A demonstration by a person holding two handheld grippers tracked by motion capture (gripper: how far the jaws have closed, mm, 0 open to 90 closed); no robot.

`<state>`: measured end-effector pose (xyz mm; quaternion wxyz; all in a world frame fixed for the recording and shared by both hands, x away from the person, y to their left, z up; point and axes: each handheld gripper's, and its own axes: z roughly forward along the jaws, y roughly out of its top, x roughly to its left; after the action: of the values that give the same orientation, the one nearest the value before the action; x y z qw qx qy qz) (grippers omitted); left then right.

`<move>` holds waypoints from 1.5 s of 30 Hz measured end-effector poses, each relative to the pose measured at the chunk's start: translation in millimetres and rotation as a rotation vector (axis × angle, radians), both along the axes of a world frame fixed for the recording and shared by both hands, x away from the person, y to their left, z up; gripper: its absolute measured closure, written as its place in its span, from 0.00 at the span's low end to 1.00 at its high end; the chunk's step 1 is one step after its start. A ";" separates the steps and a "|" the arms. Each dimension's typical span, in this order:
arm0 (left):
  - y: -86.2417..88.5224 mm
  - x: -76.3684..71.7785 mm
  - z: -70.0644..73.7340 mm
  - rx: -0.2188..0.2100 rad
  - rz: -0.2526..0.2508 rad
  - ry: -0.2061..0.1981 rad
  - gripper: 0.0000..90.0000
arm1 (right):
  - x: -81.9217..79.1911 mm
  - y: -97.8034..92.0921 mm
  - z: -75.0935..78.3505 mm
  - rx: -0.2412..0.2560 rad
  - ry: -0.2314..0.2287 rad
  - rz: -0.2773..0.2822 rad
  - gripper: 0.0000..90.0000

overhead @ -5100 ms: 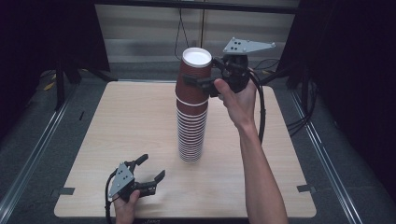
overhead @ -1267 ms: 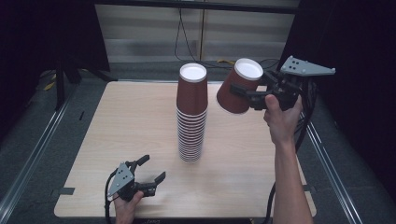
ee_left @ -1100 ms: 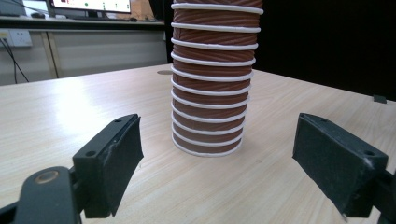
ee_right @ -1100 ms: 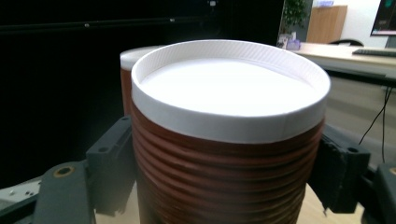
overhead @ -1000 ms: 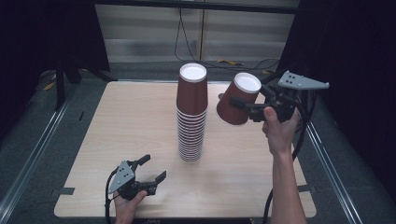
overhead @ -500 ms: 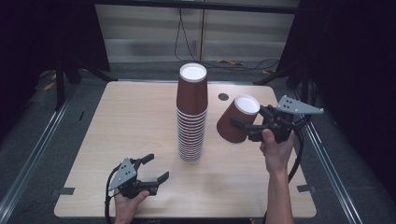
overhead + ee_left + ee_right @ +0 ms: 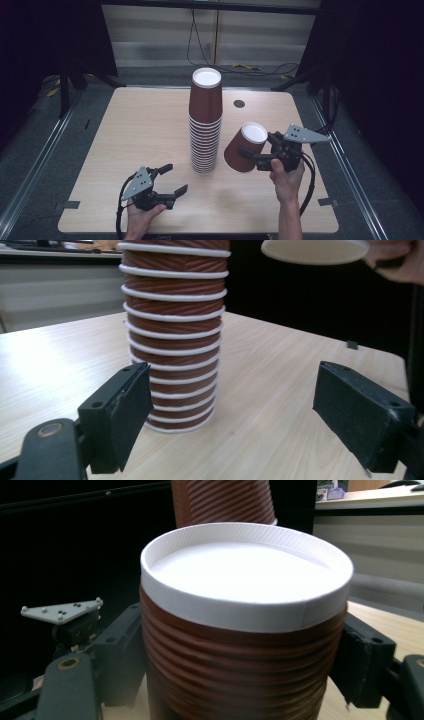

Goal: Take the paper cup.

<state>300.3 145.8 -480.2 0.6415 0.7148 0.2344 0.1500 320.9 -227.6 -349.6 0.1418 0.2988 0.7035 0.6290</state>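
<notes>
So the right gripper (image 7: 250, 153) had come down a lot over the last second or so, and the single cup (image 7: 245, 147) pinched in its fingers was tilted, upside down, low over the desk (image 7: 140, 130) at about 3 o'clock of the stack (image 7: 205, 122). Looked close to being set down. Left gripper (image 7: 169, 180) hadn't budged, fingers spread wide and empty at 7 o'clock.

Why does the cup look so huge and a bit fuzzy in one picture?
In the right gripper view the held cup sits right at the lens, so it looms large and its lower ribs blur; its white bottom glares. In the high view the same cup looks small and sharp beside the cup stack.
</notes>
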 end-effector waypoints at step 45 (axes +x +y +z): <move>-66.0 0.3 5.5 0.044 -0.259 0.008 0.09 | -11.3 56.2 -75.1 0.021 0.092 0.200 0.24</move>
<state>300.6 79.7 -474.7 0.6387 0.7537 0.1391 0.0683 309.7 -171.4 -424.7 0.0426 0.2572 0.7288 0.6331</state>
